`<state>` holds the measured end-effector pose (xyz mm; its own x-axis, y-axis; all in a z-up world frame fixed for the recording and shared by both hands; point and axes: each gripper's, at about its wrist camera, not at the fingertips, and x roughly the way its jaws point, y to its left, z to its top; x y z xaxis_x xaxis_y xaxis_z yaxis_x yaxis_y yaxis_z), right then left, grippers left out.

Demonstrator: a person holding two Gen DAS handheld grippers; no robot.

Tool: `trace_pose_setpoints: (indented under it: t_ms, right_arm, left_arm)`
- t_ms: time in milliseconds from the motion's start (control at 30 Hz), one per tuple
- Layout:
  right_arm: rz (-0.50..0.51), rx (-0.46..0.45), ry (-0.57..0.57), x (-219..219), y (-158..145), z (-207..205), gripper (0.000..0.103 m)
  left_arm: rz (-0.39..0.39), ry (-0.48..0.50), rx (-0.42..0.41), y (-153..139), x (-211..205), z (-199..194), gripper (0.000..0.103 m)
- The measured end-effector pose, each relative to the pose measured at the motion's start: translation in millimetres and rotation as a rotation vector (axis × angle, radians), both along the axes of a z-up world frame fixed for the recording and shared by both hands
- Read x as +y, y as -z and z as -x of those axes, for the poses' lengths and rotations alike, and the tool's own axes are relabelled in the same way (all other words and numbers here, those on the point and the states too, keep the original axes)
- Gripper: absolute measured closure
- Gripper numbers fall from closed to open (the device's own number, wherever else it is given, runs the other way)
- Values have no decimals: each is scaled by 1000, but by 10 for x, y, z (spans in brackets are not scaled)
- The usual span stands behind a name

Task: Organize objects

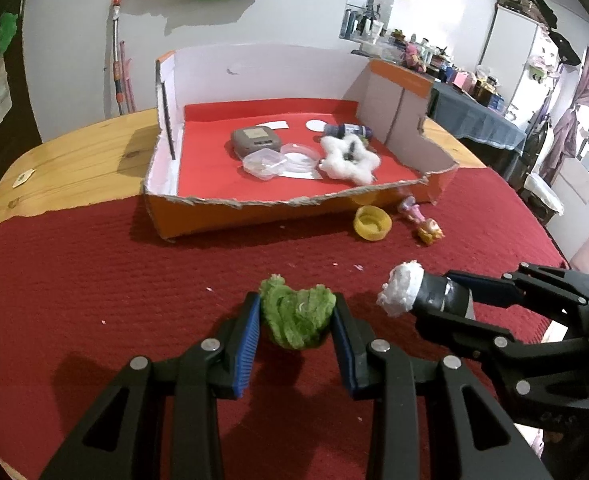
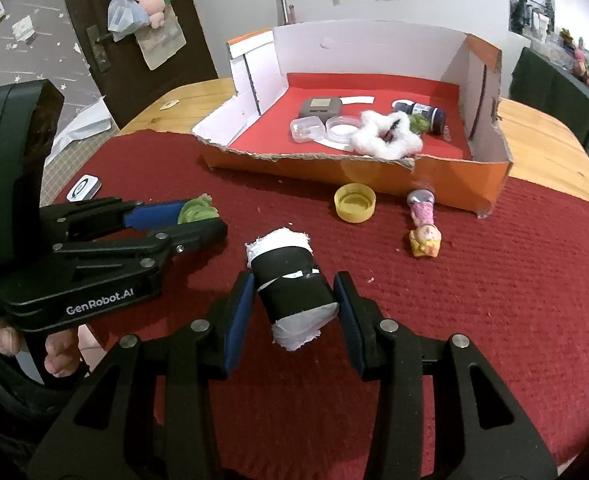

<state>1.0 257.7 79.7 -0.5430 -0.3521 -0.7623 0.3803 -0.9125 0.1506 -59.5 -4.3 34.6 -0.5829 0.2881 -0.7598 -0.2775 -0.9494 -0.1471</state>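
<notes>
The left gripper (image 1: 296, 322) has its 2 blue-padded fingers (image 1: 247, 340) pinching a green fuzzy tuft (image 1: 298, 320), a loose clump of curly strands. The right gripper (image 2: 293, 308) squeezes a black roll (image 2: 292, 288) between its fingers (image 2: 236, 320); white stuffing shows at both ends and a pale tape line crosses its middle. Both are held over the red cloth (image 2: 474, 300), in front of the box (image 2: 374, 176).

The box is torn orange cardboard with white inner walls and a red floor. Inside lie a grey case (image 2: 320, 108), a clear tub (image 2: 305, 129), a round clear lid (image 2: 343, 128), a white fluffy star (image 2: 386, 140) and a dark bottle (image 2: 422, 114). Just in front of the box, on the cloth, sit a yellow cap (image 2: 355, 202) and a small doll (image 2: 424, 226) on its side.

The cloth covers part of a wooden table (image 1: 74, 152). Behind the box stands a white wall; to its right, cluttered shelves.

The small dark thing on the star is unclear.
</notes>
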Motion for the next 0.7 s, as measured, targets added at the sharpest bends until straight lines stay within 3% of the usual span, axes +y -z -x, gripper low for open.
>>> trace_pose_setpoints:
  t_ms: [700]
  right_arm:
    - [6,32,13,85,-158,-31,63]
  left_arm:
    - [-24,32,22,-114,109,-39,67]
